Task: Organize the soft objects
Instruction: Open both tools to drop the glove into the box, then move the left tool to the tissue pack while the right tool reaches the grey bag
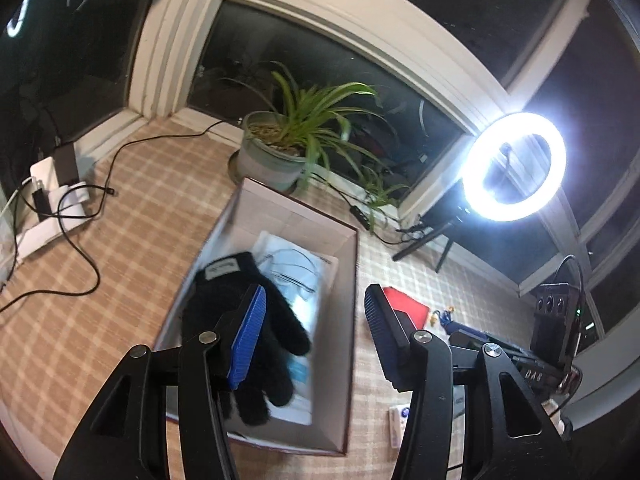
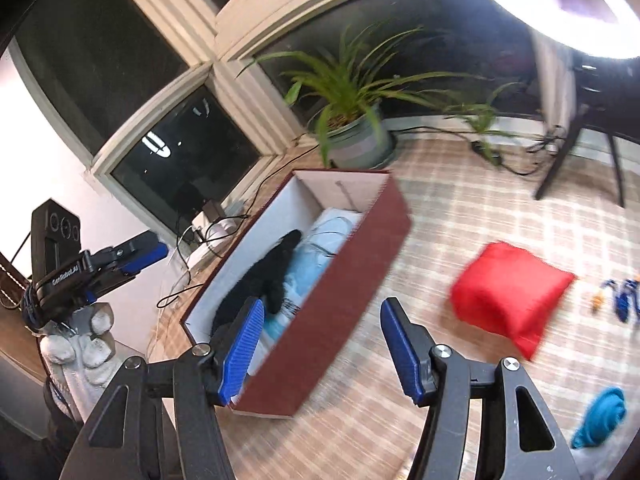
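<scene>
Your left gripper (image 1: 314,336) hung over the box (image 1: 352,280) with its jaws apart and empty — the black glove (image 1: 240,320) sat just below its left pad, on the packets. Your right gripper (image 2: 322,344) was spread too, holding nothing. The red pouch (image 2: 508,292) lay ahead to its right — I'd pinch it mid-bulge.

box (image 2: 332,292) open on top, potted plant (image 2: 360,140) behind it

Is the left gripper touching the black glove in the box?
Cannot tell. In the left wrist view the open left gripper has its left finger overlapping the black glove inside the box, but depth is unclear and the glove is blurred.
</scene>
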